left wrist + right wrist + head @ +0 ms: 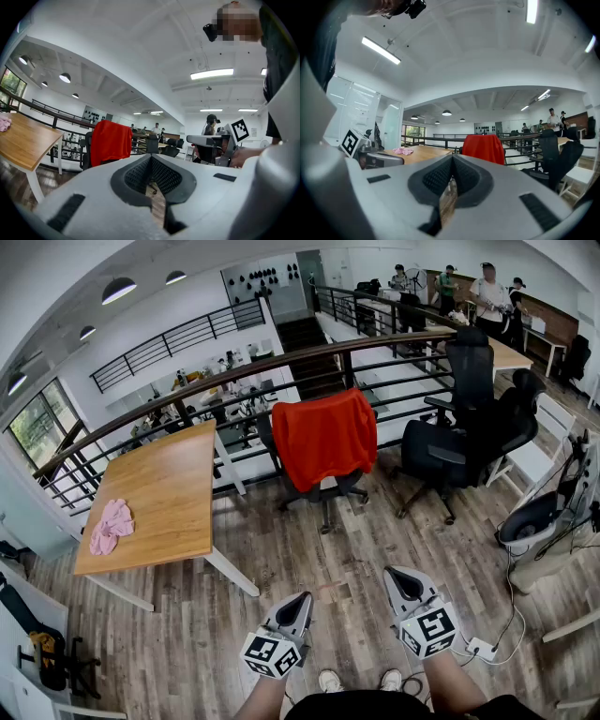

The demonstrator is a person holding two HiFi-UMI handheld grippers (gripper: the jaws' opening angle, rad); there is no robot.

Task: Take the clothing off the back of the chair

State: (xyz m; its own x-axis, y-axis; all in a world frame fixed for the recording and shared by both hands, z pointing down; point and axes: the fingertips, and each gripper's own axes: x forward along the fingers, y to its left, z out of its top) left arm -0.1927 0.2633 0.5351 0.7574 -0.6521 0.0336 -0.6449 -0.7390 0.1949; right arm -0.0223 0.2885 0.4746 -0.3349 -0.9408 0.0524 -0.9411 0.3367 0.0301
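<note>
The red garment hangs over the back of a black swivel chair that stands by the railing, beyond the near end of the wooden table; it is draped from the top edge so that its broad face hangs towards us, and we judge that it stays there only by its own weight. The backrest is wholly covered, so we cannot say how much cloth falls down the far side, nor whether a sleeve or collar is caught on the frame; what sort of garment it is we cannot make out either. Only the chair's seat edge and star base show below the hem.

The left gripper and the right gripper are held low and level in front of the body, well apart from the chair; in each gripper view the jaws meet at the tip with nothing between them, only floor showing through the gap behind. We take this for a resting carry, the approach not yet begun. A pink cloth lies on the table's near left part, no part of the task as far as we judge; the forearms are cut off by the head view's lower edge.
</note>
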